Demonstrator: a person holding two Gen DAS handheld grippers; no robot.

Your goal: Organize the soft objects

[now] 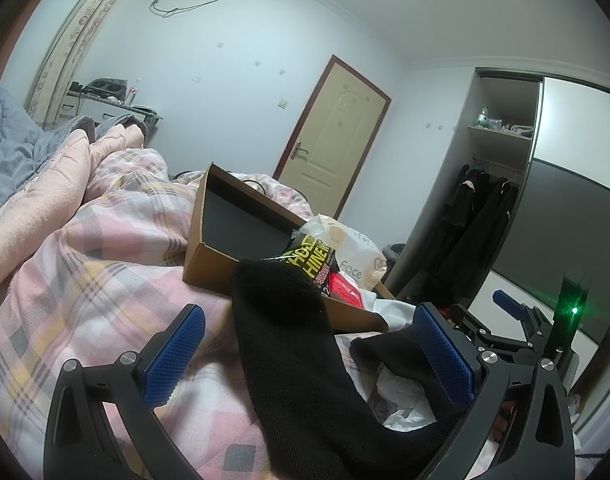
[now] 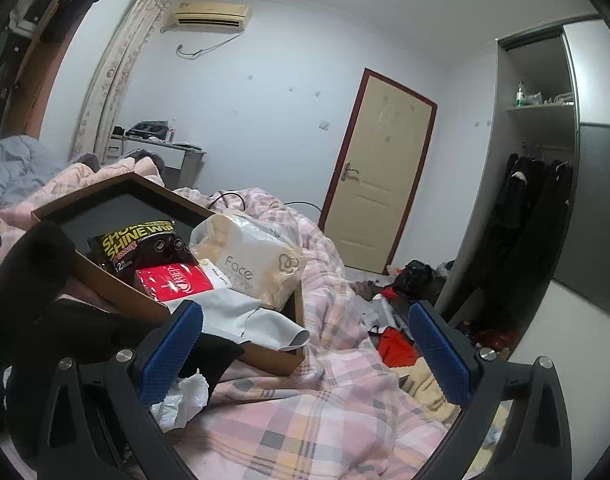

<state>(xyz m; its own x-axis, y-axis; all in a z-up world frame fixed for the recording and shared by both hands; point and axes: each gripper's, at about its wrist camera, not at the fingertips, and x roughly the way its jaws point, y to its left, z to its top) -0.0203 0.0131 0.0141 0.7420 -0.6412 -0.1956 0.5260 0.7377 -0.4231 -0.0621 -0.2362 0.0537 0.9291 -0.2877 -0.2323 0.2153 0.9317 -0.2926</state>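
Left wrist view looks along the left tongs (image 1: pixel 305 356), whose blue pads stand wide apart with a black sock (image 1: pixel 301 344) rising between them. The sock touches neither pad, so nothing here shows the left tongs gripping it; its lower end runs out of view toward the camera, and I cannot tell what holds it up. Its toe end leans against the near wall of the cardboard box (image 1: pixel 213 256), which suggests it is on its way into the box with the other soft goods.

That box sits tilted on the plaid quilt (image 1: pixel 105 280) of the bed, presumably because the bedding under it is lumpy. Inside it lie a black-and-yellow wipes pack (image 2: pixel 137 244), a red packet (image 2: pixel 173 282), a tissue bag marked "Face" (image 2: pixel 245 264) and a pale cloth (image 2: pixel 261 320) that spills over the near rim.

Right wrist view shows the right tongs (image 2: pixel 307 356) spread open as well, empty, hovering over the quilt just beside the box. A second dark piece of fabric (image 2: pixel 213 356) lies by the left pad, next to some crumpled white paper (image 2: pixel 185 400). In my judgement the right tongs are placed to take that piece next.
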